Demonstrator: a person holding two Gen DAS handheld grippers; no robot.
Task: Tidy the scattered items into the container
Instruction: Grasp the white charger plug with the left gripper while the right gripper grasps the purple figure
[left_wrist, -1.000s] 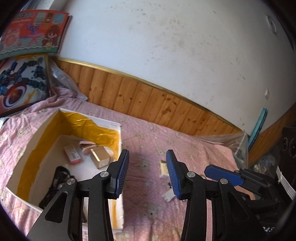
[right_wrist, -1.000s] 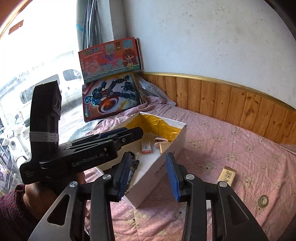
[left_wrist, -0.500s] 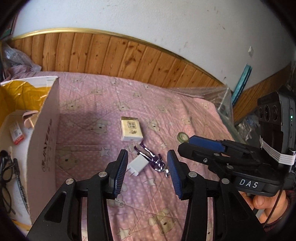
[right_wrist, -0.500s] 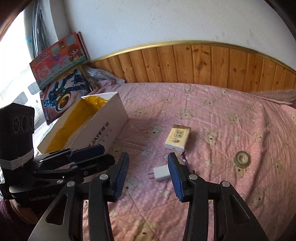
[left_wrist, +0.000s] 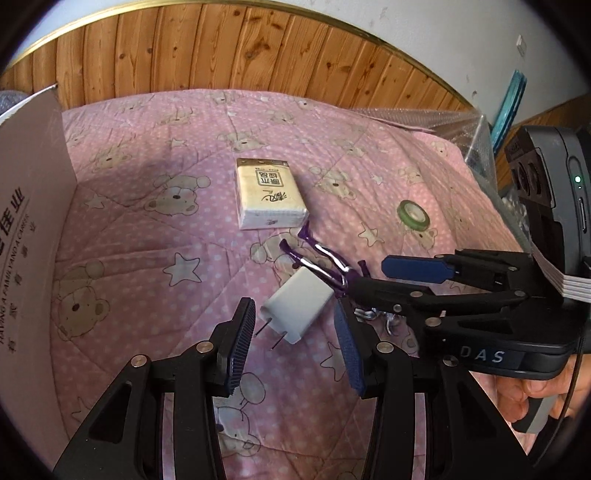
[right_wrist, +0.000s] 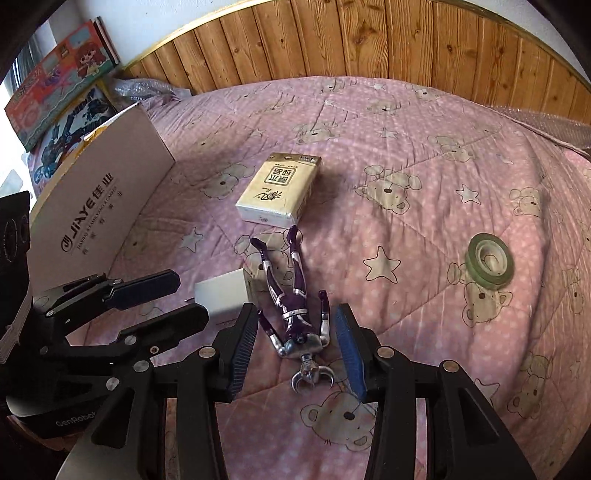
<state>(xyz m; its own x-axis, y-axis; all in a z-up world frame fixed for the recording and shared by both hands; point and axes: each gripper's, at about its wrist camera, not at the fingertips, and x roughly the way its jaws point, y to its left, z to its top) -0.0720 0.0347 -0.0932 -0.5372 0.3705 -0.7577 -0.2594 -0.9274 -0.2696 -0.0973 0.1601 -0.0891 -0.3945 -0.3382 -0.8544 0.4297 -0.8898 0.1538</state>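
Observation:
A white charger plug (left_wrist: 295, 308) lies on the pink quilt, just ahead of and between the fingers of my open left gripper (left_wrist: 293, 343), which do not touch it. Beside it lies a purple and silver toy figure (right_wrist: 291, 302), between the spread fingers of my open right gripper (right_wrist: 295, 343), also untouched. A cream tissue pack (right_wrist: 280, 192) lies just beyond both. A green tape roll (right_wrist: 489, 264) sits further right. The white cardboard box (right_wrist: 99, 206) stands at the left, its inside hidden. Each view shows the other gripper: right gripper (left_wrist: 388, 277), left gripper (right_wrist: 166, 302).
Wood panelling runs along the far edge of the bed. Toy boxes (right_wrist: 55, 62) lean against the wall behind the cardboard box. Bubble wrap (left_wrist: 443, 118) lies at the far right of the quilt. A person's hand (left_wrist: 532, 391) holds the right gripper's handle.
Both grippers have swung away from the box and dropped towards the quilt. The charger, the figure and the tissue pack now look much closer, and the box's inside has gone from view.

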